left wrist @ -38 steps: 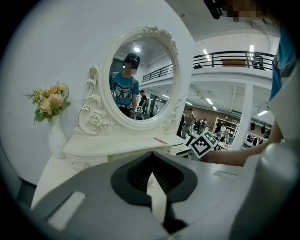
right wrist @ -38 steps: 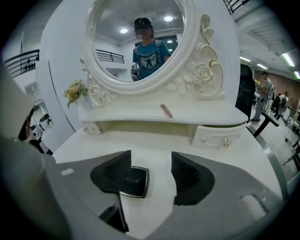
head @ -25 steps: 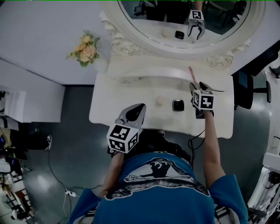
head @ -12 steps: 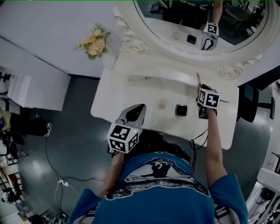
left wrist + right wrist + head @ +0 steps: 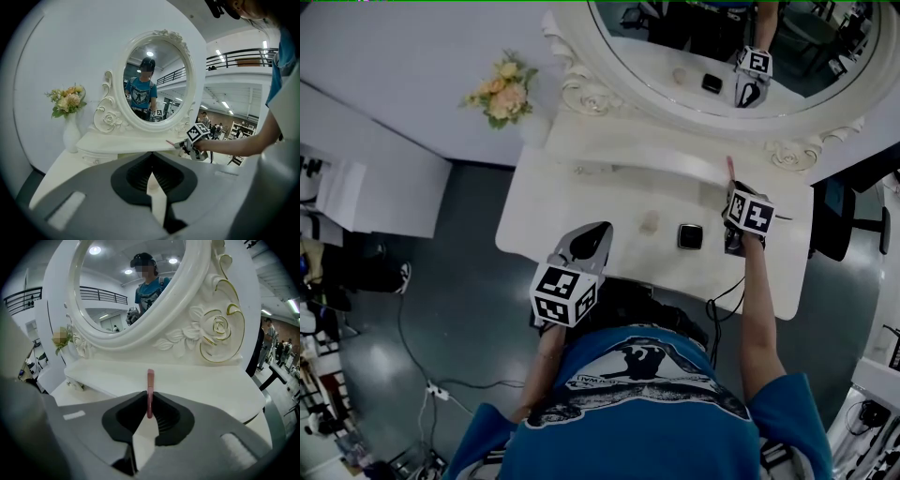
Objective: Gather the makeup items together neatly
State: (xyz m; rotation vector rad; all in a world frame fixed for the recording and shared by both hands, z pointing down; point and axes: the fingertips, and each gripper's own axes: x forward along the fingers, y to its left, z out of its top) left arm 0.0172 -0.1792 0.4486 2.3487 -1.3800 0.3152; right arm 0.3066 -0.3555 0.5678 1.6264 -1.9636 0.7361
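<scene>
White vanity (image 5: pixel 581 211) bears black compact (image 5: pixel 690 235), beige puff (image 5: pixel 650 222), flowers (image 5: pixel 502 91).

White vanity (image 5: pixel 581 211) w/ oval mirror (image 5: pixel 661 67), flowers (image 5: pixel 502 92), grey floor (image 5: pixel 459 300), white wall (image 5: pixel 70 42)

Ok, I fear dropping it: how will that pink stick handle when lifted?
The pink stick looks slim and straight, so probably stiff and light. The right gripper, jaws just closed on it, pinches only its lower end, so it may pivot. Laid down, it could roll.
</scene>
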